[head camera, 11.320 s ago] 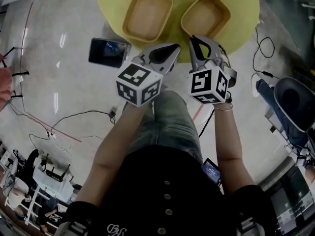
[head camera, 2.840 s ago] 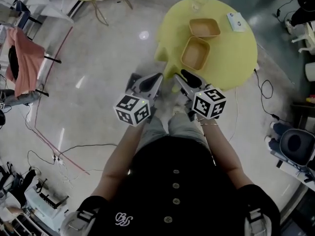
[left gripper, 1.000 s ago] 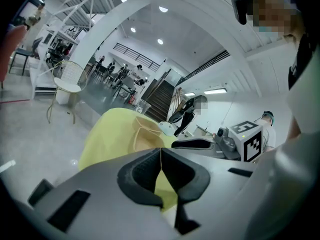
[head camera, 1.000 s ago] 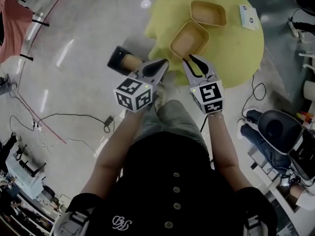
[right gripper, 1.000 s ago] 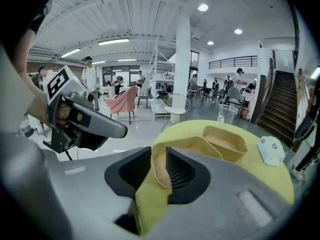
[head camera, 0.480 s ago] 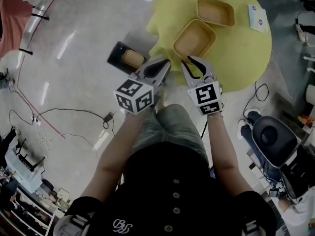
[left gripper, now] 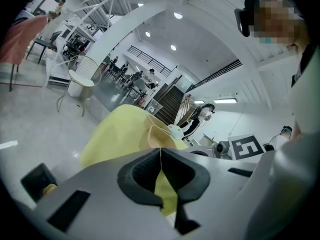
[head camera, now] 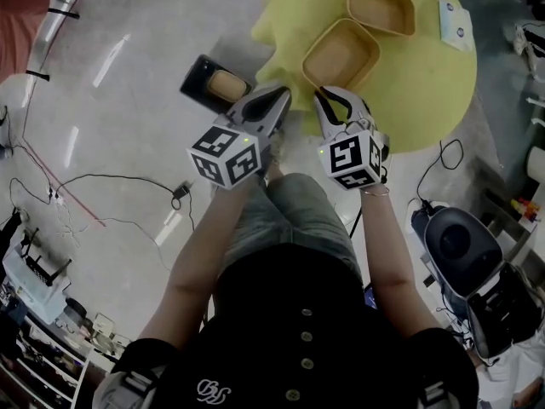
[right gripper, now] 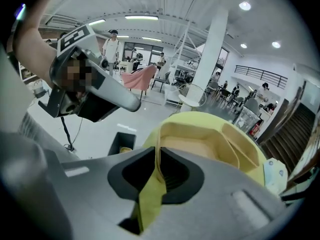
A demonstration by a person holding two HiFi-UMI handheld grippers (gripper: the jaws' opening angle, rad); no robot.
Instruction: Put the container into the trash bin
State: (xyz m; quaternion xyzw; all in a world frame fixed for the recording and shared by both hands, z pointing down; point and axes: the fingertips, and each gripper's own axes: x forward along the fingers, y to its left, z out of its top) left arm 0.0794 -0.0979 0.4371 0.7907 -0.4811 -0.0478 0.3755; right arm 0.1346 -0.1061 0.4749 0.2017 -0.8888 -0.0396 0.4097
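Note:
Two tan containers sit on the yellow round table: a near container and a far container. My right gripper is at the near container's front corner. In the right gripper view its jaws are closing, with that container's thin rim pinched between the pads. Beside it my left gripper hangs over the table's edge, shut and holding nothing. The black trash bin stands on the floor left of the table, and a tan container lies inside it.
A white card lies at the table's far right. A dark office chair stands at the right, and cables trail over the floor at the left. The person's legs are directly below the grippers.
My right gripper has sunk to the near container's front corner, rolled, and narrowed its jaws on the rim. The left gripper has hardly moved.

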